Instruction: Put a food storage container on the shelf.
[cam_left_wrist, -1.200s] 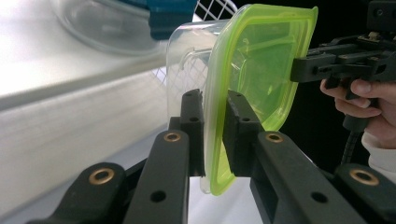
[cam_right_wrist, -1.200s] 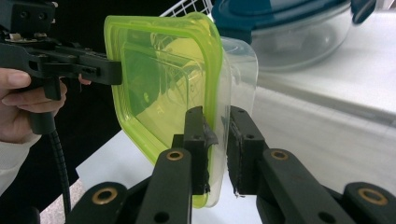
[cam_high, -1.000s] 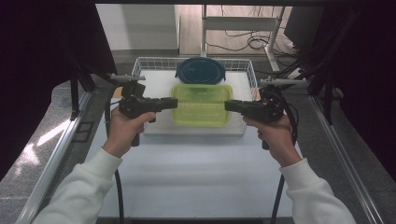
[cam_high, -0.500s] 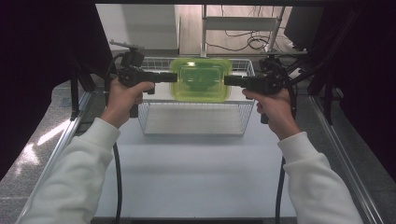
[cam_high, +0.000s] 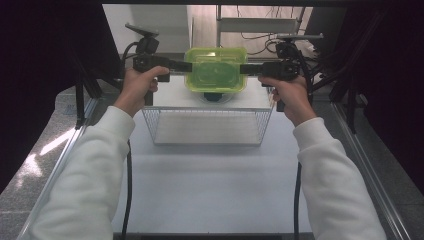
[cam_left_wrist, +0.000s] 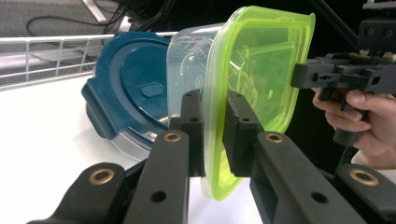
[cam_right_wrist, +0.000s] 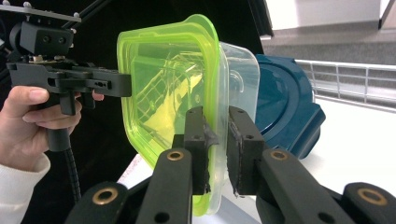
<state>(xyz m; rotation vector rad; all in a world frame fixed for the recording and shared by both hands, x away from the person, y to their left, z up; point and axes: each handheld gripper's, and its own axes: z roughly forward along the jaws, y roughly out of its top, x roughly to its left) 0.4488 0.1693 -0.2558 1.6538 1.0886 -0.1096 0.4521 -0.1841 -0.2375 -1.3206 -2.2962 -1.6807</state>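
Hand-held grippers (cam_high: 216, 70) hold green-lidded container (cam_high: 216, 69) above blue-lidded container (cam_left_wrist: 135, 93), wire basket (cam_high: 207, 127).

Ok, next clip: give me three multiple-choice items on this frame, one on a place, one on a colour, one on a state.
1. Where is the lidded clear container?
A. Resting inside the wire basket
B. Held up between the left claw and the right claw
C. Resting on the white table in front of the basket

2. What colour is that container's lid?
A. Yellow-green
B. Red
C. White

3. How do the two claws stand on the container?
A. Both wide open, clear of it
B. One grips, the other hangs free
C. Each is clamped on an edge of it, at opposite ends

Answers:
1 B: the high view shows it raised between both claws, above the dark blue lidded container.
2 A: the lid reads translucent yellow-green in both gripper views.
3 C: each gripper view shows its pads pinching the lid's rim.
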